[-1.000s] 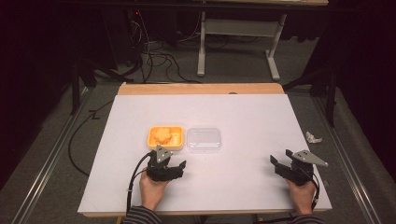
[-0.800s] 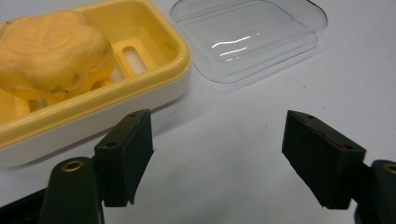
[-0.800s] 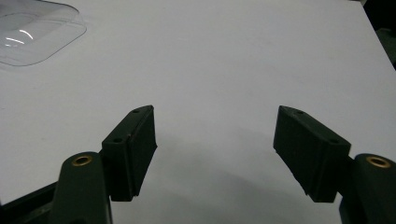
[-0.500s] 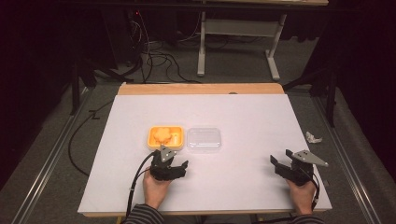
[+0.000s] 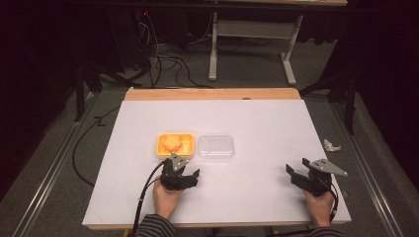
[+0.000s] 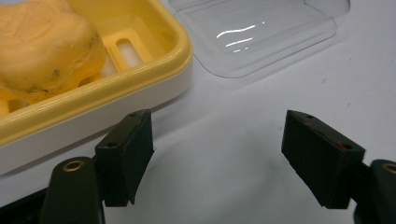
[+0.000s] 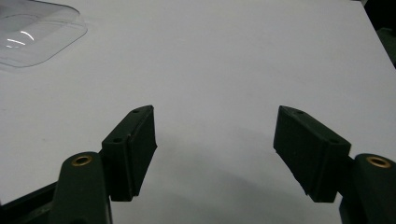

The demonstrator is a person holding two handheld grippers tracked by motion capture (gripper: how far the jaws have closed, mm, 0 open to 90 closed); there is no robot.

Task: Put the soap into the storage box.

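Observation:
A yellow soap dish (image 5: 162,148) (image 6: 154,70) lies on the white table, and an orange flower-shaped soap (image 5: 171,142) (image 6: 44,44) rests in it. Its clear plastic lid (image 5: 216,147) (image 6: 254,32) (image 7: 32,32) lies flat just to the right of the dish. My left gripper (image 5: 181,173) (image 6: 217,156) is open, a short way in front of the dish's near edge, with nothing between its jaws. My right gripper (image 5: 307,176) (image 7: 215,156) rests open over bare table near the front right corner.
The white table top (image 5: 257,118) has a wooden strip along its far edge. A crumpled bit of paper (image 5: 331,145) lies on the floor past the right edge. A metal frame and cables stand on the floor beyond the table.
My left gripper has edged slightly right and back along the front of the dish. The right gripper, dish and lid stay put.

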